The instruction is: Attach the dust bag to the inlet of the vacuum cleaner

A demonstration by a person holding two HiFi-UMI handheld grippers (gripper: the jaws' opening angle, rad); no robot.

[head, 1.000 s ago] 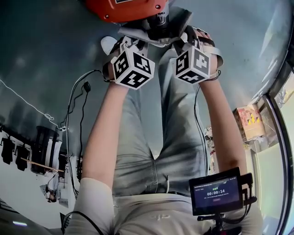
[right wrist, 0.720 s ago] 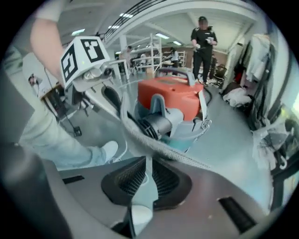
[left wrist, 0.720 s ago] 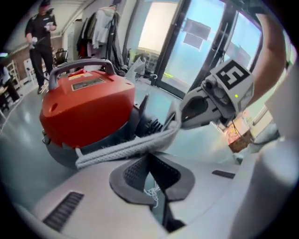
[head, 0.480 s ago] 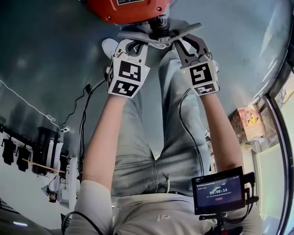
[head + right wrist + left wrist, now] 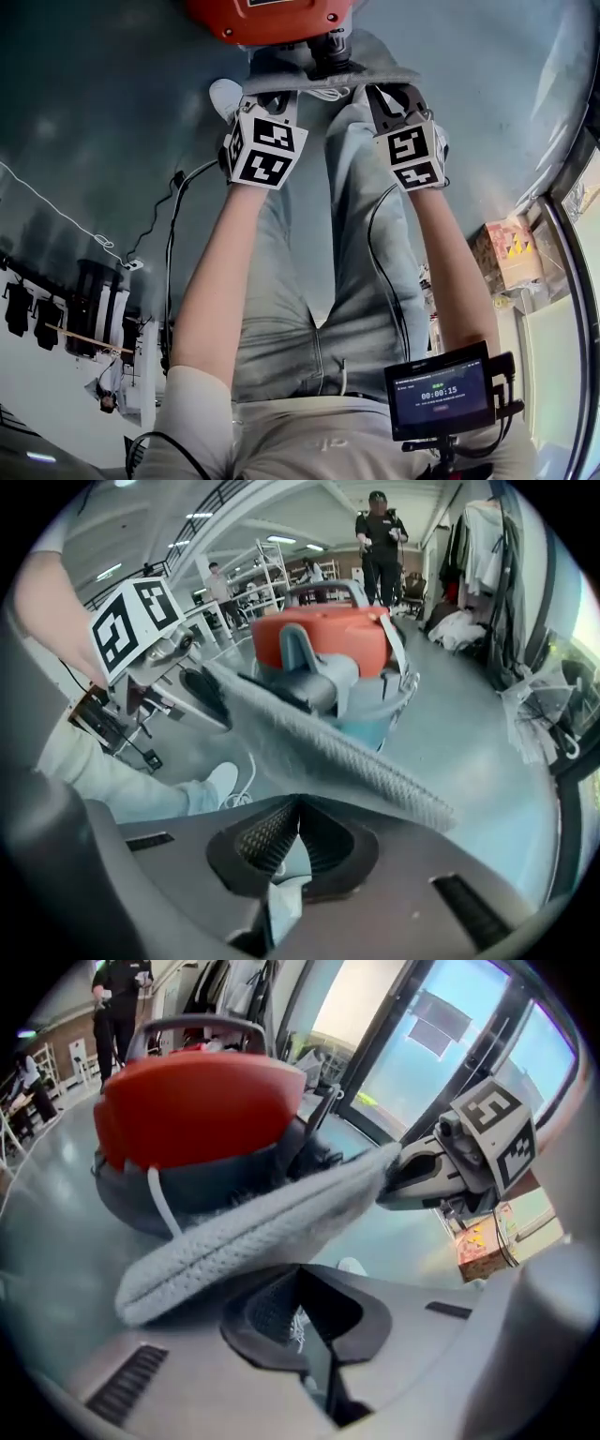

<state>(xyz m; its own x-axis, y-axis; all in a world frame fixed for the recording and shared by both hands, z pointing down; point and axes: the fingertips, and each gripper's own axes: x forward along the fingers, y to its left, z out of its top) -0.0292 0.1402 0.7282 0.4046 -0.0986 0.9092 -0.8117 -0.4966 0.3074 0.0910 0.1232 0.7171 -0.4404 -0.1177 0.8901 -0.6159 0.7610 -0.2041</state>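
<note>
Left claw [image 5: 272,94] is clenched on one end of the grey dust bag [image 5: 366,67], and my right claw [image 5: 386,92] has just been closing. Its jaws now stand together on the opposite end, with cloth pinched at the tips as far as I can judge from its own view. Between them the bag is stretched as a flat band across the upper middle of the head view, long axis running left to right in the frame, held off the floor [image 5: 112,112]. The coming move turns on this: the black inlet [image 5: 330,45] of the red vacuum cleaner [image 5: 267,14] stands at top centre, right over the bag's middle and about evenly between the two claws, so neither hand is nearer. I reckon both must carry the bag up the frame together, square to that stub. Where the bag's mouth sits I can't tell from any view.

The head view gives me that line-up, but the grip is too small there to read. The left gripper view shows the knit edge sloping from lower left up to the right claw at centre right, yet the inlet is lost in shadow. The right gripper view shows its jaws pressed together and the bag slanting from upper left to lower right in front of the machine's handle [image 5: 323,588]
</note>
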